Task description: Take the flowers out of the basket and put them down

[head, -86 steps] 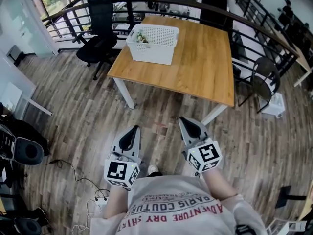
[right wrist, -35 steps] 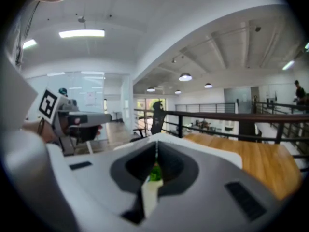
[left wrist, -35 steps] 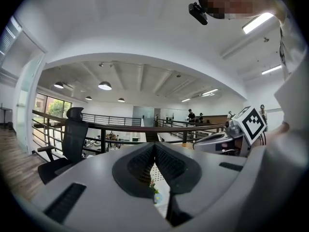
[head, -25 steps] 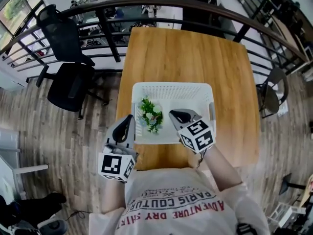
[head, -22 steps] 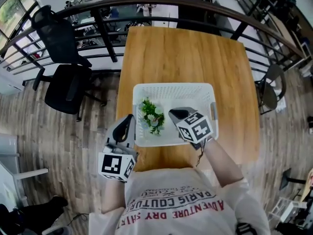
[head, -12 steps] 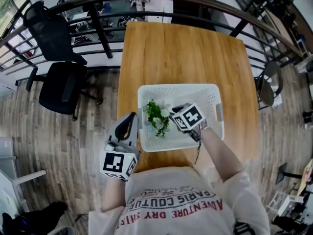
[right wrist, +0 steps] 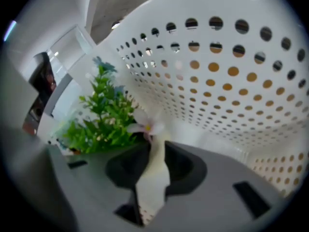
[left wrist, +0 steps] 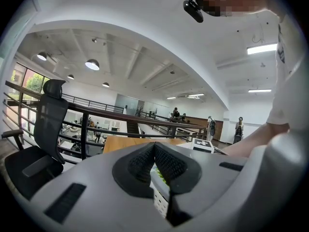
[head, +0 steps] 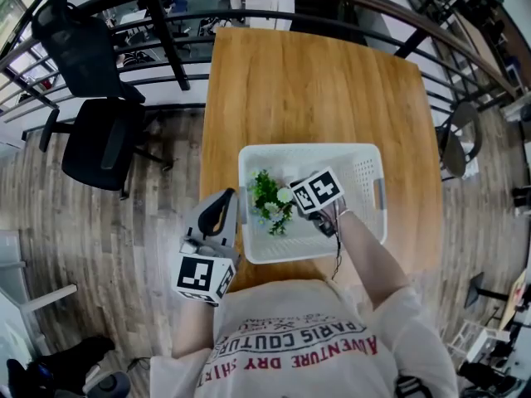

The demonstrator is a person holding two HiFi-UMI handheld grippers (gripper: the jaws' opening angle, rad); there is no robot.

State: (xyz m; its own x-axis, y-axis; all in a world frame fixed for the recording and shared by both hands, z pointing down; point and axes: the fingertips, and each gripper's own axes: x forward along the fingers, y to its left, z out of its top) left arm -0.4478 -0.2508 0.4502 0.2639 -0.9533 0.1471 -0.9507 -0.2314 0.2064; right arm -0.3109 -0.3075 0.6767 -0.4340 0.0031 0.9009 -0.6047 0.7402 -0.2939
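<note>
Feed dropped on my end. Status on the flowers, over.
Left gripper shut, beside basket. Right gripper in basket, jaws just opened, nothing between them. Flowers at its tips, ungrabbed. Nothing in the way.

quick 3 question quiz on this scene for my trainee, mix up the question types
1. True or false: the flowers lie outside the white basket.
2. Which gripper reaches into the basket? A left gripper, B right gripper, C both.
3. Fill in: the left gripper's jaws are ___.
Key: 1 false. 2 B; its jaws, just closing a little, stand apart with nothing between them, the flowers just ahead. 3 shut.
</note>
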